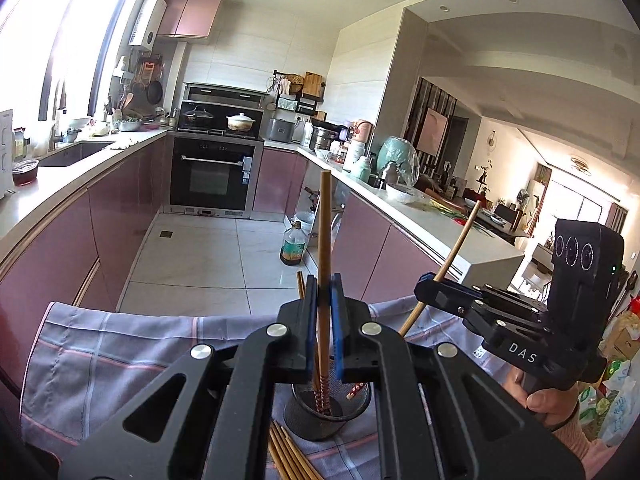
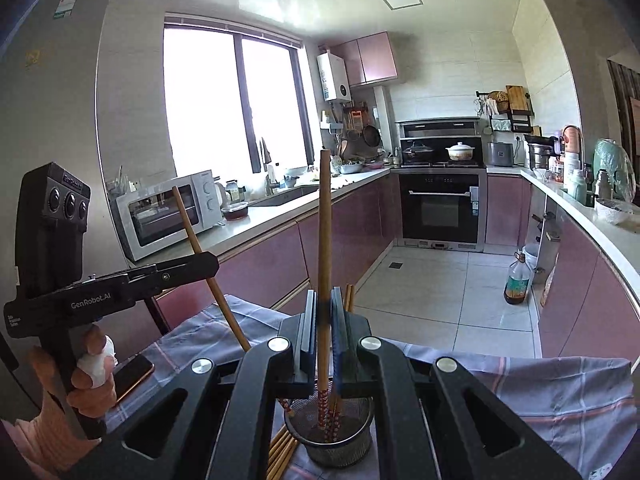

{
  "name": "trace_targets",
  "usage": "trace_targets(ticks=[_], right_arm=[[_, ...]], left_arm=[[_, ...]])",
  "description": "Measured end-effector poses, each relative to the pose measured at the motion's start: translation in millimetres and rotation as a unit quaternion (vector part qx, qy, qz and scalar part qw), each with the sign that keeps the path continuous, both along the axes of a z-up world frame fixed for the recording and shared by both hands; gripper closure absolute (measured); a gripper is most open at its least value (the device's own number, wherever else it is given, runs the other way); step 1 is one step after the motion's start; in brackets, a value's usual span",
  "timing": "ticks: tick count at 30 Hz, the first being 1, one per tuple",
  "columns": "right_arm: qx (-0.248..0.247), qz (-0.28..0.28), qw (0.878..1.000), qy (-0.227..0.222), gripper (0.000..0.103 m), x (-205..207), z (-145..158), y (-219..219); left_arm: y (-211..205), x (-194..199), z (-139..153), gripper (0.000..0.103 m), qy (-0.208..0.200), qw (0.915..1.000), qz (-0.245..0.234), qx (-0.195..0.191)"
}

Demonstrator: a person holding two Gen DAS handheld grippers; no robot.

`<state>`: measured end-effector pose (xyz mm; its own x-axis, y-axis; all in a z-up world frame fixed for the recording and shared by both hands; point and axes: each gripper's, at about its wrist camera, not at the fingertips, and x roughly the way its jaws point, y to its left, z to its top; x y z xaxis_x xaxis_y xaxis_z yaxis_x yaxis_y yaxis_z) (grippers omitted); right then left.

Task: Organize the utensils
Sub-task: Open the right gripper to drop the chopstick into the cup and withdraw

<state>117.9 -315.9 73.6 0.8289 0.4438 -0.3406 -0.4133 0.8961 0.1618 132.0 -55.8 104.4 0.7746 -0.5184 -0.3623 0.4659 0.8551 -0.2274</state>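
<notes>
My left gripper point(image 1: 323, 280) is shut on a wooden chopstick point(image 1: 324, 224) held upright, its patterned red end down inside a black mesh holder point(image 1: 320, 420). My right gripper point(image 2: 325, 295) is shut on another chopstick point(image 2: 325, 220), also upright with its end in the same holder point(image 2: 336, 444). Each gripper shows in the other's view: the right one point(image 1: 430, 280) at right, the left one point(image 2: 212, 262) at left, each with its chopstick slanted. Several loose wooden chopsticks point(image 1: 288, 456) lie on the checked cloth point(image 1: 120, 360) beside the holder.
A phone point(image 2: 132, 376) lies on the cloth at left. Pink kitchen cabinets, an oven point(image 1: 212, 176) and a microwave point(image 2: 168, 212) stand beyond. An oil bottle point(image 1: 293, 244) stands on the tiled floor. The right counter point(image 1: 420, 212) carries bowls and bottles.
</notes>
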Motion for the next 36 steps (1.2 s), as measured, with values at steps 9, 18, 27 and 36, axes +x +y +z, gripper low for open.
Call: trace_targets(ticks=[9,18,27,36], right_arm=[[-0.033,0.015,0.997,0.074,0.098,29.6,-34.0,12.1],[-0.063,0.02,0.988,0.138,0.098,44.8,-56.6,22.5],[-0.047,0.003,0.988,0.148,0.085,52.4,-64.3,18.6],[-0.036,0.009,0.992,0.122,0.074,33.0,-59.6,16.8]], left_arm=[[-28.8,28.7,-36.4,0.096,0.055,0.9968,-0.019,0.054],[-38.2,60.0,-76.9,0.096,0.114,0.988,-0.038,0.096],[-38.8,83.2,-89.5,0.078,0.127,0.9872,-0.009,0.096],[-28.1,70.1,-89.8,0.067,0.098,0.9908,0.02,0.091]])
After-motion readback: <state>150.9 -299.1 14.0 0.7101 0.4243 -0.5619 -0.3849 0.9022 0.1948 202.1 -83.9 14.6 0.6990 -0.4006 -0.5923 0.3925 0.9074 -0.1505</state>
